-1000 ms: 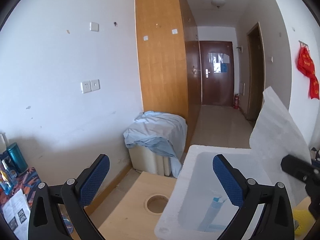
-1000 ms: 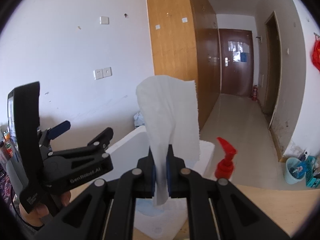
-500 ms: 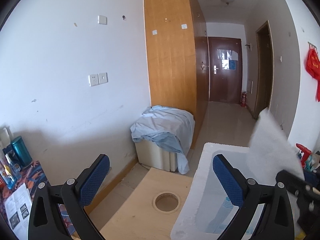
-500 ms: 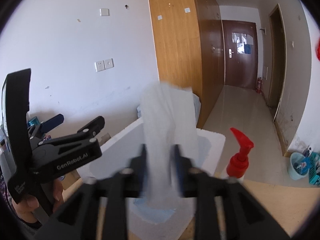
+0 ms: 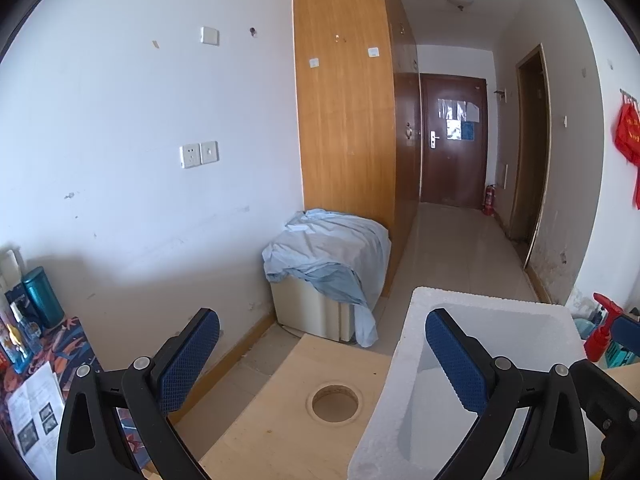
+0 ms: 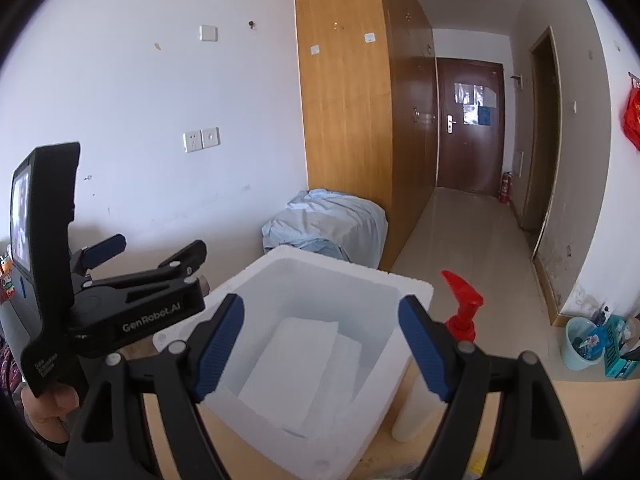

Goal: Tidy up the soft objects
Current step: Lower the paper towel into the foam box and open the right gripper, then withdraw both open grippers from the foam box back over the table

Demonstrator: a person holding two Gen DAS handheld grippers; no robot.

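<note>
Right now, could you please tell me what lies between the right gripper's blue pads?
In the right wrist view, nothing sits between the right gripper pads; its jaws have just been opening. Through the gap shows the white foam box with white tissue sheets inside.

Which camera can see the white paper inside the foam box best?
The right wrist camera. It looks down into the foam box, where the white paper lies flat on the bottom. The left wrist camera sees only the box's rim and inner wall from the side; no paper shows there.
</note>
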